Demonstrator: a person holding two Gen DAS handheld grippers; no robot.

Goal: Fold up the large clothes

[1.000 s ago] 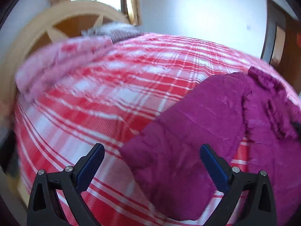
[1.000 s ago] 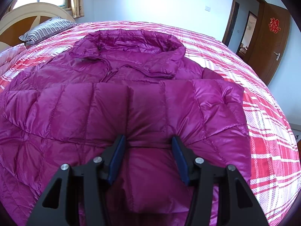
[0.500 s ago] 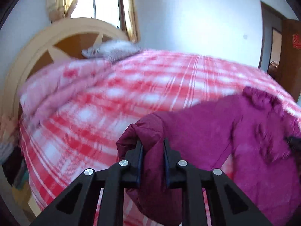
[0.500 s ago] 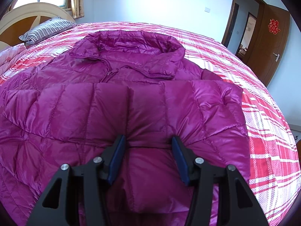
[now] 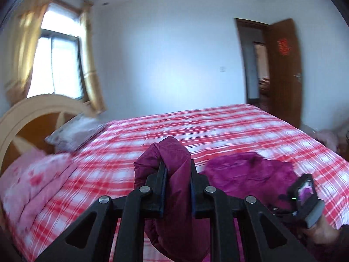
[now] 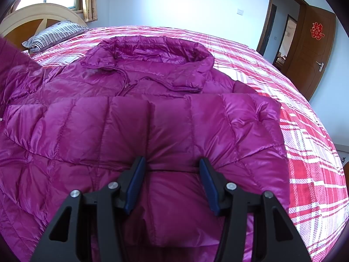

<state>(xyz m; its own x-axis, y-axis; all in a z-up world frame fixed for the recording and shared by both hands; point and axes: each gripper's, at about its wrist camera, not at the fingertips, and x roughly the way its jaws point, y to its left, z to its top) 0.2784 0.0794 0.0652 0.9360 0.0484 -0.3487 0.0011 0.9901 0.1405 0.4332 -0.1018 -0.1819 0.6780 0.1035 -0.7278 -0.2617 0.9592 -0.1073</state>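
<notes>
Through my left wrist camera, the left gripper (image 5: 177, 175) has its jaws clamped on a bunched sleeve (image 5: 172, 152) of the purple jacket (image 5: 246, 174), lifted above the bed (image 5: 218, 126) with its red checked cover; the rest of the jacket lies on the cover to the right. A pink quilt (image 5: 37, 181) and a pillow (image 5: 72, 133) sit at left by the headboard (image 5: 32, 111), and the other gripper's body shows at lower right. Through my right wrist camera, the right gripper (image 6: 172, 172) rests on the jacket (image 6: 130, 83), which is spread on the bed (image 6: 305, 142), its other sleeve (image 6: 185, 126) folded across the chest. The jaws stand partly apart with a puff of that sleeve's cuff between them; I cannot tell whether they pinch it.
</notes>
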